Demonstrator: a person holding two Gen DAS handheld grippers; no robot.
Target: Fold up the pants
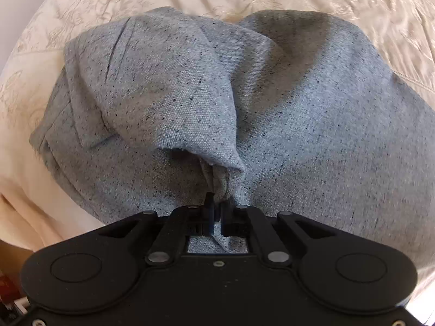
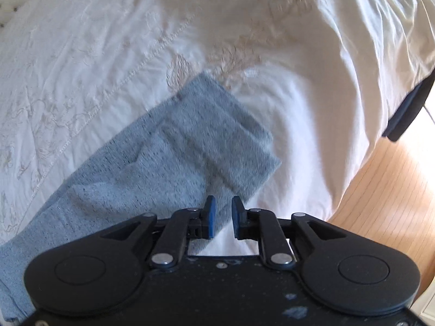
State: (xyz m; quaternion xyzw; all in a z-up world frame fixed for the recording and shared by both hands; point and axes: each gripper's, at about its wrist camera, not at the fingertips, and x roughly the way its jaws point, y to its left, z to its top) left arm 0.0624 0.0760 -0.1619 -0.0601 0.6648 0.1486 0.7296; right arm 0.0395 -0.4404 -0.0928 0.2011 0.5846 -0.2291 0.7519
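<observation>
Pants: grey speckled pants (image 1: 272, 114) lie bunched on the bed (image 1: 353, 5), a folded end (image 2: 217, 125) flat near the bed's side.
Left hand-held gripper (image 1: 217, 206): pinched tight on a gathered ridge of cloth.
Right hand-held gripper (image 2: 223, 212): jaws parted, nothing gripped, just over the cloth's edge.
Step, as I judge it: lay the fold down; line up edges before letting go.
Edges: the bedspread drops to wooden floor (image 2: 380, 203) close by.
Room: open bed beyond the pants.
</observation>
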